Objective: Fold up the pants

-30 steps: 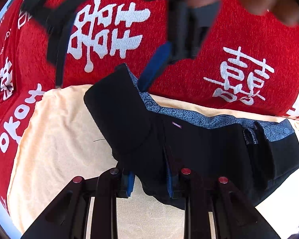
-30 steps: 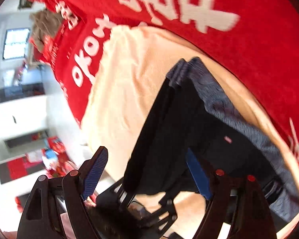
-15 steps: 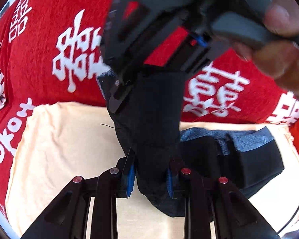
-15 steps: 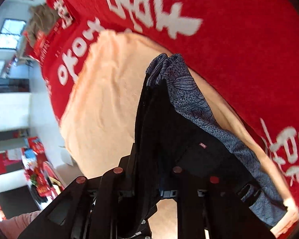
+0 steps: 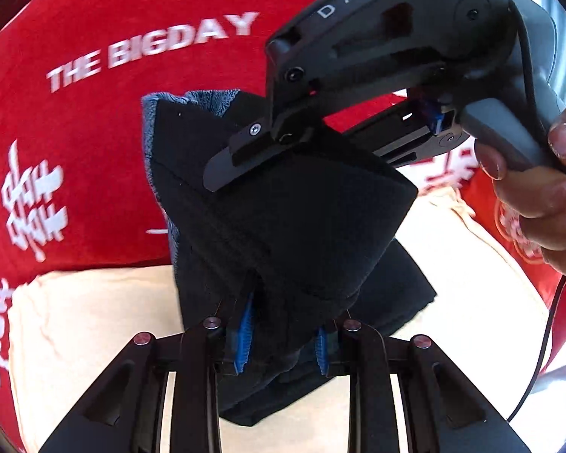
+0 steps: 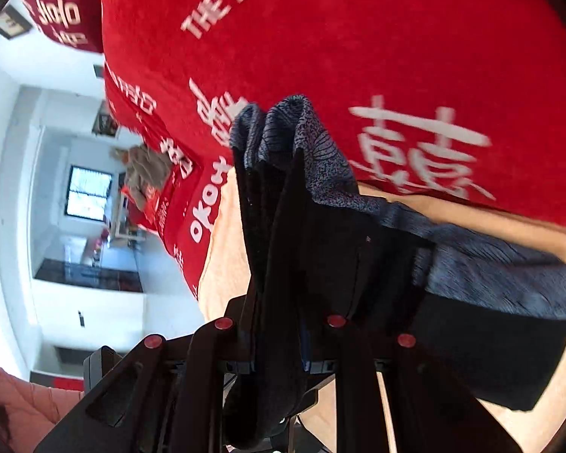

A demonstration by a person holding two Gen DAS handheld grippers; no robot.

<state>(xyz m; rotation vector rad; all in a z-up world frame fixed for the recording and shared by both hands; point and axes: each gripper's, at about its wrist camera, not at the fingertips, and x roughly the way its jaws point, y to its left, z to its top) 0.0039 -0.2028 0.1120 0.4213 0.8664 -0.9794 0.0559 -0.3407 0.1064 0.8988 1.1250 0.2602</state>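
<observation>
Mostly the pants (image 5: 294,226) are a bunched black wad with a grey-blue patterned lining, their lower end cut off behind the gripper frames, held up over a cream towel (image 5: 79,324) on the red lettered blanket (image 5: 94,143). Left gripper (image 5: 283,336) is clamped on the cloth between blue ribbed pads. Right gripper (image 6: 279,343), jaws just closed, pinches another fold, fingertips buried in fabric.

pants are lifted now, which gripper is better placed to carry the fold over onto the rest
Right, probably. The right gripper is shut on the raised end of the pants, near the grey waistband. The left gripper pinches the bunched lower part close to the cream cloth, so it suits anchoring.
</observation>
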